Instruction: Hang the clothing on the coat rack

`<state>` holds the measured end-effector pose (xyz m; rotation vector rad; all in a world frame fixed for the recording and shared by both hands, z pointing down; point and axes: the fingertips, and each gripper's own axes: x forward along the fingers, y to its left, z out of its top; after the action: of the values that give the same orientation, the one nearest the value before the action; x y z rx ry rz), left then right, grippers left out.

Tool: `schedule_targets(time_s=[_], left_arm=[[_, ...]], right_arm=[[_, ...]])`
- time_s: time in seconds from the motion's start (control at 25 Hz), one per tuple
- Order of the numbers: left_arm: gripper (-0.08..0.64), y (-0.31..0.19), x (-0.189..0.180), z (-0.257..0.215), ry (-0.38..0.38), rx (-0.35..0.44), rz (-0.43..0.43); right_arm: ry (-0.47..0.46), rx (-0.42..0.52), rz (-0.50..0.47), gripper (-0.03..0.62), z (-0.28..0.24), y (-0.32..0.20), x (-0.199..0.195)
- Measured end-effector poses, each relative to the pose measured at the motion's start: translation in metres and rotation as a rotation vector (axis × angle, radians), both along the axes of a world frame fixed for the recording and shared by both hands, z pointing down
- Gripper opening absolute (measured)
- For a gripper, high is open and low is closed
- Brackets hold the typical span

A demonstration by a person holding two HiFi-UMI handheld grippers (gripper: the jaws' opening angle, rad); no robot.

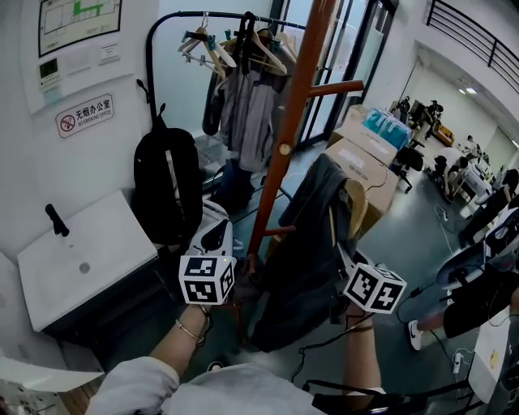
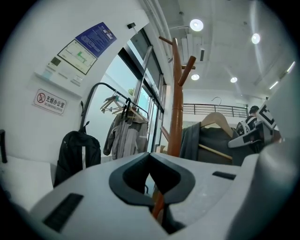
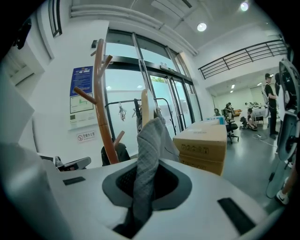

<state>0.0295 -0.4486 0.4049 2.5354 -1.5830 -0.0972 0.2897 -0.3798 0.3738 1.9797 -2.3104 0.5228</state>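
Observation:
A dark grey garment hangs on a wooden hanger just right of the orange-brown coat rack pole. My right gripper is at the garment's right edge, shut on a fold of its grey fabric that rises between the jaws. The hanger's tip shows above that fold. My left gripper is low and left of the pole, apart from the garment. Its jaws stand together with nothing gripped. From the left gripper view, the pole stands ahead, with the garment on its right.
A black backpack hangs on a metal clothes rail, which carries a grey jacket and bare hangers. A white cabinet stands at left. Cardboard boxes sit behind the rack. People and desks are far right.

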Motion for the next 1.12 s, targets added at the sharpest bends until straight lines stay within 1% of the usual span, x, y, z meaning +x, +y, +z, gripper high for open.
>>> schedule_targets(time_s=[0.16, 0.52, 0.64, 0.92, 1.12], left_arm=[[0.0, 0.0, -0.006, -0.007, 0.006, 0.007, -0.044], [0.0, 0.006, -0.007, -0.017, -0.01, 0.016, -0.075], [0.0, 0.009, -0.005, -0.023, -0.022, 0.023, -0.078], [0.0, 0.016, -0.006, -0.035, -0.051, 0.048, -0.082], [0.0, 0.016, -0.011, -0.037, -0.049, 0.055, -0.094]], right_arm=[[0.029, 0.028, -0.049, 0.048, -0.019, -0.007, -0.004], [0.136, 0.084, -0.117, 0.047, -0.068, -0.015, -0.008], [0.16, 0.099, -0.131, 0.048, -0.083, -0.016, -0.009], [0.176, 0.125, -0.149, 0.046, -0.106, -0.017, -0.015], [0.225, 0.141, -0.166, 0.048, -0.121, -0.02, -0.021]])
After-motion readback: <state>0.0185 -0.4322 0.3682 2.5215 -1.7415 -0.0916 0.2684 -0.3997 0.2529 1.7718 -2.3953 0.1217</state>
